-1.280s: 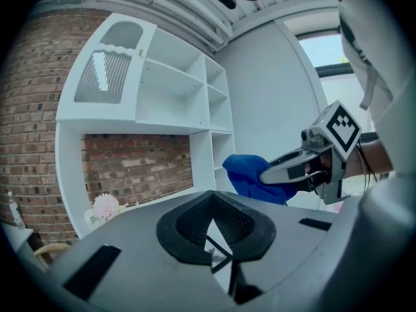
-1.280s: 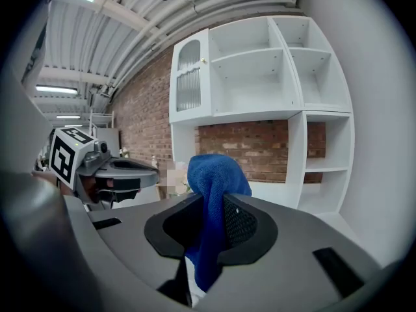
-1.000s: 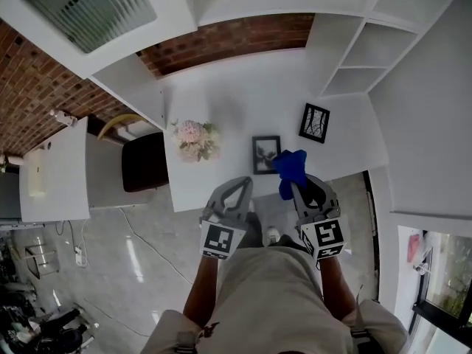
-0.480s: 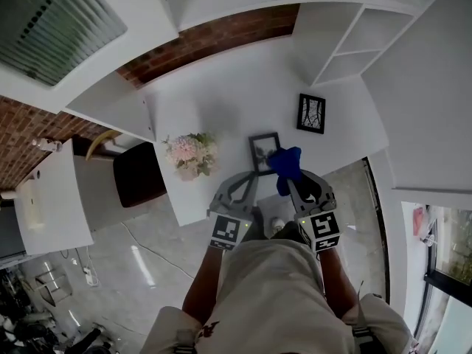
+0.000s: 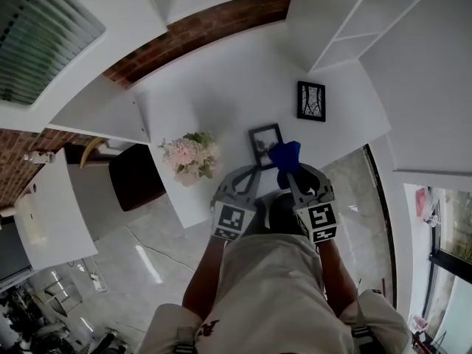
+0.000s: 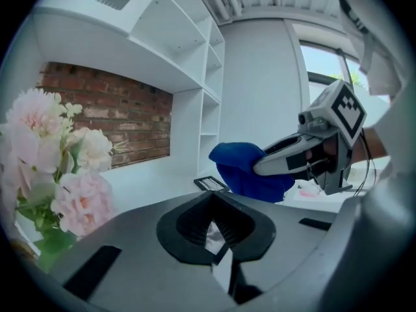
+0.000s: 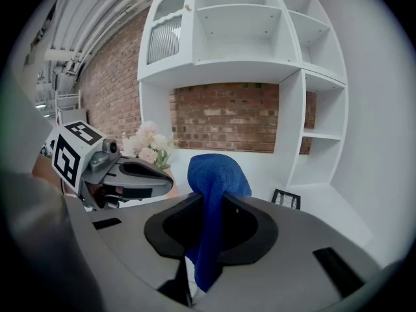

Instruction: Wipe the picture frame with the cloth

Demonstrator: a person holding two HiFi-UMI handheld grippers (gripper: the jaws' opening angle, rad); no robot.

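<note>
Facing white desk (image 5: 221, 87) backed by brick wall (image 5: 199, 32) and shelves (image 5: 346, 43), frame (image 5: 262, 140) at its 6 o'clock edge, left gripper (image 5: 253, 169) apparently pinching frame corner, right gripper (image 5: 289, 174) clamping cloth (image 5: 285, 155), cloth hiding frame's 3 o'clock side.

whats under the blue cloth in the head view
The blue cloth, pinched in the right gripper, covers the near right corner of the closer picture frame on the white desk. That corner is hidden; whether cloth touches frame cannot be told.
</note>
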